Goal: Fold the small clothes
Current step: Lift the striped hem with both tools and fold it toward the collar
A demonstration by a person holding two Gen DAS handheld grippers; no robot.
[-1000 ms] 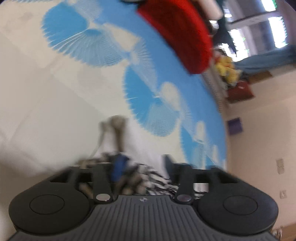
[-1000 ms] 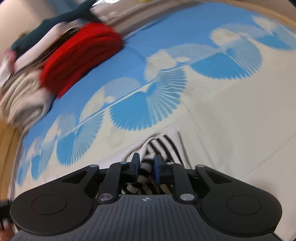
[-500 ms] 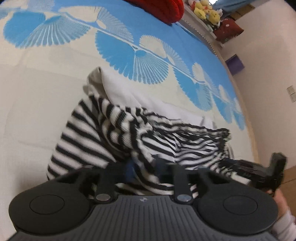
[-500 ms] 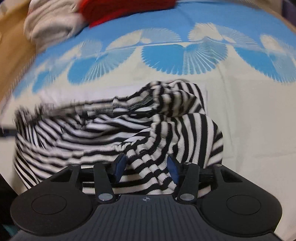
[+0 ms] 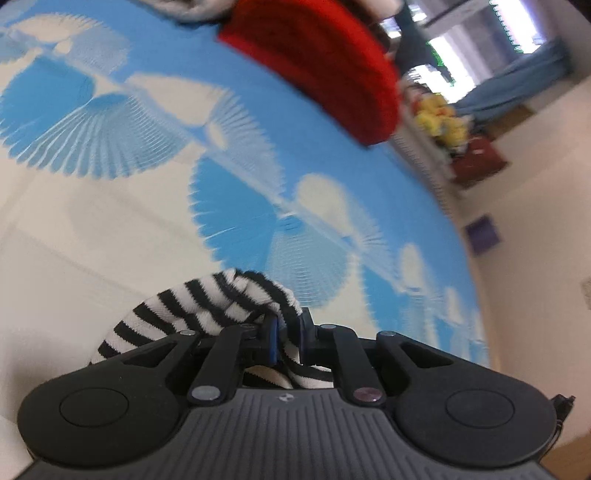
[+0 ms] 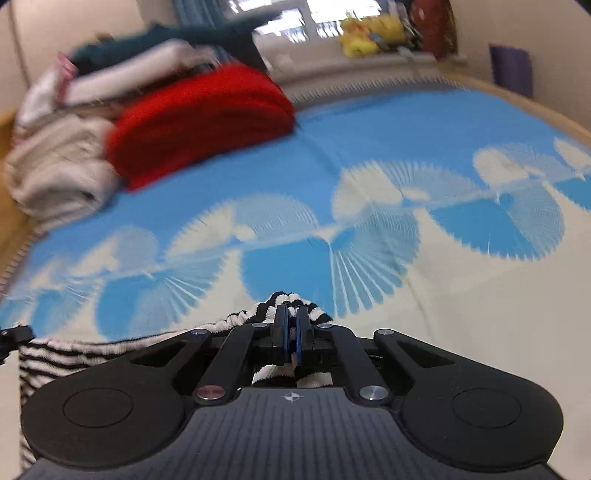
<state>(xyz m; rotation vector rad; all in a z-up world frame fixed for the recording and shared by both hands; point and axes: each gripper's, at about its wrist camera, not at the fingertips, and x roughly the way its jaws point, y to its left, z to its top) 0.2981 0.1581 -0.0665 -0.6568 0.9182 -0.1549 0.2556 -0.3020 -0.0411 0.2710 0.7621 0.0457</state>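
The small black-and-white striped garment [image 5: 192, 306] bunches just ahead of my left gripper [image 5: 288, 325], which is shut on a fold of it. In the right wrist view the same striped garment [image 6: 74, 354] stretches off to the left edge. My right gripper [image 6: 291, 314] is shut on its striped hem, with cloth pinched between the blue pads. Most of the garment is hidden under both gripper bodies. It hangs low over the blue-and-cream fan-patterned bed cover [image 5: 110, 221].
A folded red knit [image 6: 199, 118] lies at the far end of the bed, beside a stack of cream and dark clothes [image 6: 55, 173]. Yellow soft toys [image 6: 362, 33] sit on the sill behind. The wooden bed edge [image 6: 554, 114] runs along the right.
Half a second ago the striped garment lay rumpled in full view and the right jaws stood open around it. Now both grippers pinch it, and both views have swung toward the clothes pile.
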